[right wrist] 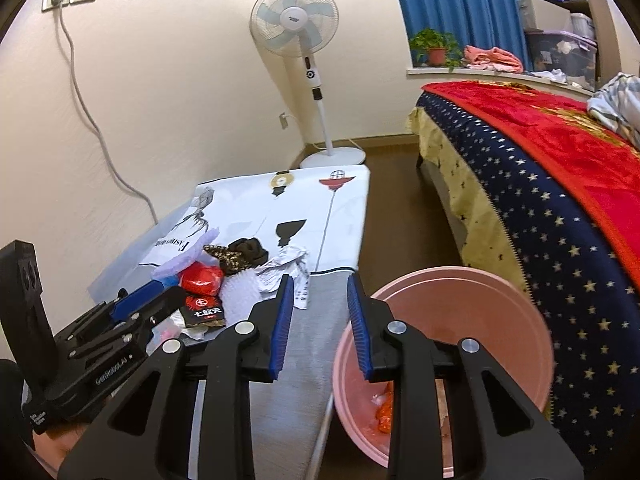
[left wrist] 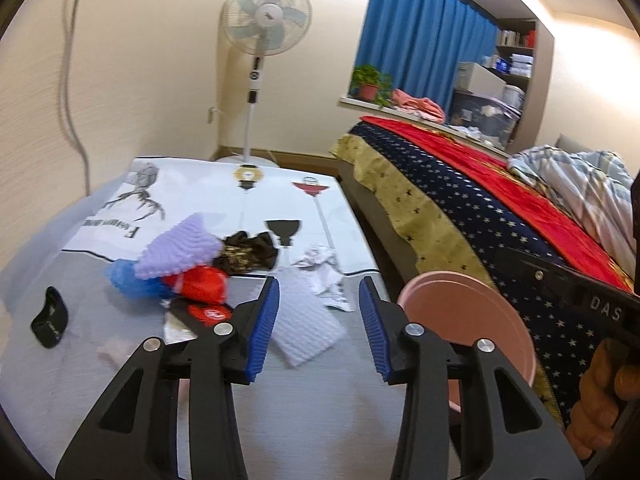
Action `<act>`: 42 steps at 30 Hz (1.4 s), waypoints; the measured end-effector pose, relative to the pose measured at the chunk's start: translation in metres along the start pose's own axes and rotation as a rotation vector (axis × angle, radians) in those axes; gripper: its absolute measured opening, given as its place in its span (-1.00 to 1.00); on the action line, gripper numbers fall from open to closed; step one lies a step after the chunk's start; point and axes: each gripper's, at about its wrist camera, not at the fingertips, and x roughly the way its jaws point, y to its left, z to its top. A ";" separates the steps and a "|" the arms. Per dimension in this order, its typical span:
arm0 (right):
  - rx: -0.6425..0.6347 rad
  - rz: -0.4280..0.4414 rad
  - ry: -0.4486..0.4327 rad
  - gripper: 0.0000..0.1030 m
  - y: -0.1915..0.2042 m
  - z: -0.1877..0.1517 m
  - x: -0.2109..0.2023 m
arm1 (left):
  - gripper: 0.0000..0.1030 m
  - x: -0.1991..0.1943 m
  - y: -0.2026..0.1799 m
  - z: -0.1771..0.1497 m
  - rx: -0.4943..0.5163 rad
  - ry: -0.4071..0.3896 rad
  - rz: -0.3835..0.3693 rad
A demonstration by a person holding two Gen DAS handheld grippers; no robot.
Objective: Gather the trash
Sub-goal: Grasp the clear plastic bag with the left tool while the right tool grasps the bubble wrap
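One pink bucket (right wrist: 460,300) beside one tabletop (left wrist: 280,420). On the tabletop: one purple foam sheet (left wrist: 180,246), one white foam sheet (left wrist: 304,332), one blue bag (left wrist: 128,280), one red wrapper (left wrist: 202,288), one red-and-black packet (right wrist: 204,310), one crumpled paper (left wrist: 324,272), one black band (left wrist: 50,318). One fan (left wrist: 268,18), one potted plant (left wrist: 370,80), one bed (left wrist: 500,200).

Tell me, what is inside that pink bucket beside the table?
Inside the pink bucket, the right wrist view shows orange-red crumpled wrapping low against the wall and something whitish beside it. The right gripper covers much of the bottom, so anything else there stays hidden.
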 end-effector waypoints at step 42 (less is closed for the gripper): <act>-0.028 0.121 0.267 -0.25 0.061 -0.048 0.139 | 0.17 0.038 0.121 -0.049 -0.309 0.224 0.358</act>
